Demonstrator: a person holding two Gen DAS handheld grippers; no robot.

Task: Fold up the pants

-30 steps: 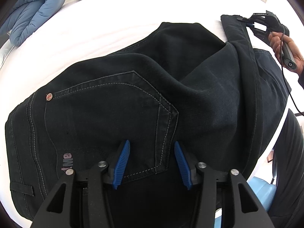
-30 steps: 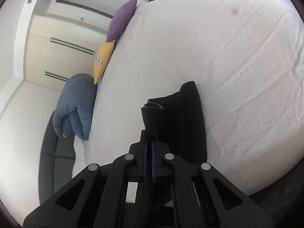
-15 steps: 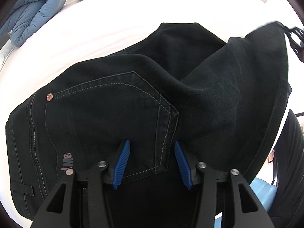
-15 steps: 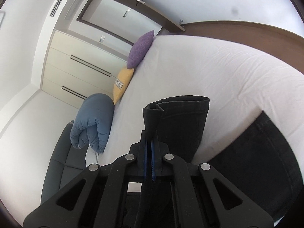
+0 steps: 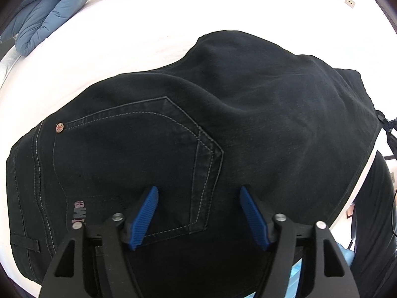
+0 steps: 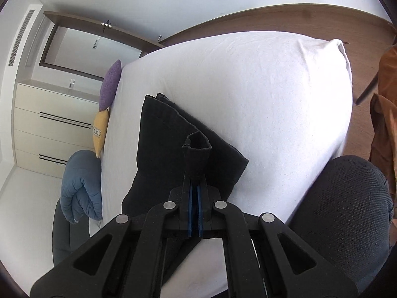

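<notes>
Black jeans lie on the white bed, seat side up with a back pocket showing. My left gripper is open, its blue pads resting over the pocket's lower edge. My right gripper is shut on the leg hem of the jeans and holds the leg lifted over the rest of the garment. In the left wrist view the lifted leg drapes across the right half, and the right gripper shows only at the right edge.
A blue duvet roll, a yellow pillow and a purple pillow sit at the bed's far end. A black mesh chair stands beside the bed. White drawers line the wall.
My right gripper has carried the leg hem up and across, so the leg now covers more of the jeans' right side. My left gripper has stayed in place, open.
</notes>
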